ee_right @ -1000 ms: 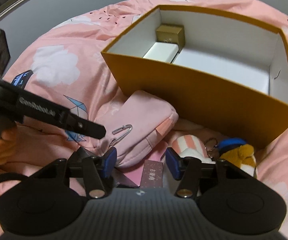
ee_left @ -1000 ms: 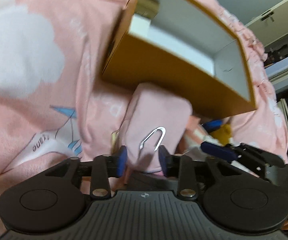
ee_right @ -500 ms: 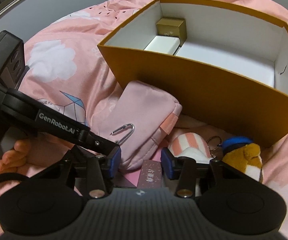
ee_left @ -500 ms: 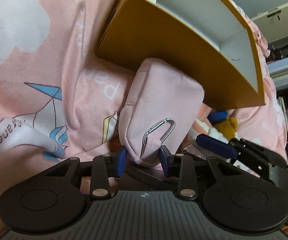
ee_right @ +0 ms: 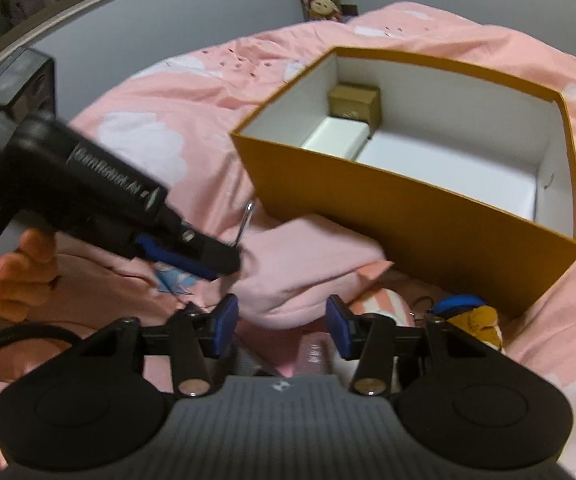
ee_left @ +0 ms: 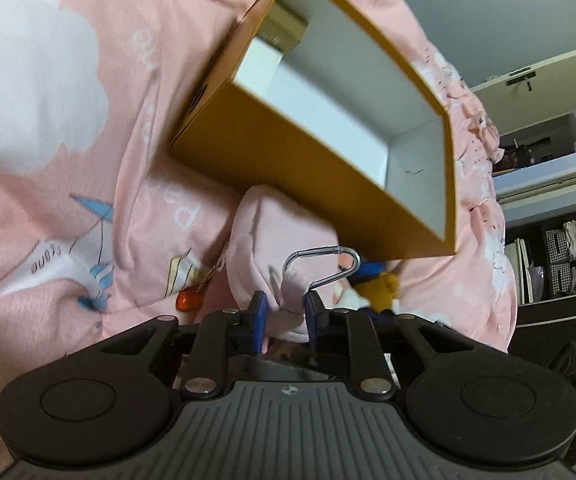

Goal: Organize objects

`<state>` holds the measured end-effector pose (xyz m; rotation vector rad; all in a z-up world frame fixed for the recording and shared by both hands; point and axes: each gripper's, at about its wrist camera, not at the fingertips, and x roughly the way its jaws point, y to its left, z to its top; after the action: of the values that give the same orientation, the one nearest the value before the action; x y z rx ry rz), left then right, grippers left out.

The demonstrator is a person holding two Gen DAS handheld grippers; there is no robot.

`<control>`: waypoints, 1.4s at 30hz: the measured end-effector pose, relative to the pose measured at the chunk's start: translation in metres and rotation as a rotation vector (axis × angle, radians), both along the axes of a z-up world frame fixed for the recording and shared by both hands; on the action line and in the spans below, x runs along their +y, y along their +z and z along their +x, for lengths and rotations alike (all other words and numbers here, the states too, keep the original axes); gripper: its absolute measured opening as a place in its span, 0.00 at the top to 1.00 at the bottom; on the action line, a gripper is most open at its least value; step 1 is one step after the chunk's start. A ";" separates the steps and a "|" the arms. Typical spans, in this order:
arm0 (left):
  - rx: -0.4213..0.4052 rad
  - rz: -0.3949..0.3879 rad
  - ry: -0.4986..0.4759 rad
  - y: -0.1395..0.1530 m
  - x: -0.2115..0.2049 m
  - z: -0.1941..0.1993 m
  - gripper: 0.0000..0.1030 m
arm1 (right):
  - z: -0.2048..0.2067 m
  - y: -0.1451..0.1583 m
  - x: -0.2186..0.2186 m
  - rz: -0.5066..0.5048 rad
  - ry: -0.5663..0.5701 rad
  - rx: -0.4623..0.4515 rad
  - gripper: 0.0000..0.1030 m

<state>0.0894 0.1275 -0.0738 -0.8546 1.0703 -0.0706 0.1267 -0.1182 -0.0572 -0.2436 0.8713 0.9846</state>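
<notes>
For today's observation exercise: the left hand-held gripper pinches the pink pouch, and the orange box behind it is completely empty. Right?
Not quite. The orange box is not empty: the right wrist view shows a small gold box and a white one inside. The left hand-held gripper, closing, does pinch the pink pouch.

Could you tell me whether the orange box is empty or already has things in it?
Partly filled. The orange box is open-topped, with a small gold box and a white box in one far corner; the remaining floor is bare.

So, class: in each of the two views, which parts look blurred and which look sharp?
Left wrist view: the orange box and pink pouch are smeared by motion, while the left tool's own body is crisp. Right wrist view: the left tool crossing the frame is blurred, and the box interior stays fairly clear.
</notes>
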 end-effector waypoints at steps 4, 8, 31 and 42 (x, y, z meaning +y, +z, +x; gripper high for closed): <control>-0.033 -0.038 -0.011 0.009 -0.004 0.008 1.00 | -0.005 -0.001 0.006 -0.007 0.003 -0.028 0.44; -0.071 0.012 -0.028 0.022 -0.011 0.016 1.00 | -0.003 -0.007 0.014 -0.060 0.009 -0.124 0.42; 0.103 -0.155 -0.026 -0.051 0.001 0.011 0.59 | 0.020 -0.029 0.009 -0.035 0.009 0.117 0.45; 0.009 -0.144 -0.051 -0.022 -0.003 0.019 0.66 | 0.015 -0.022 0.011 -0.062 0.023 0.016 0.40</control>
<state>0.1079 0.1246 -0.0955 -0.9576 1.1055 -0.1879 0.1417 -0.1067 -0.0796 -0.2994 0.9162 0.9829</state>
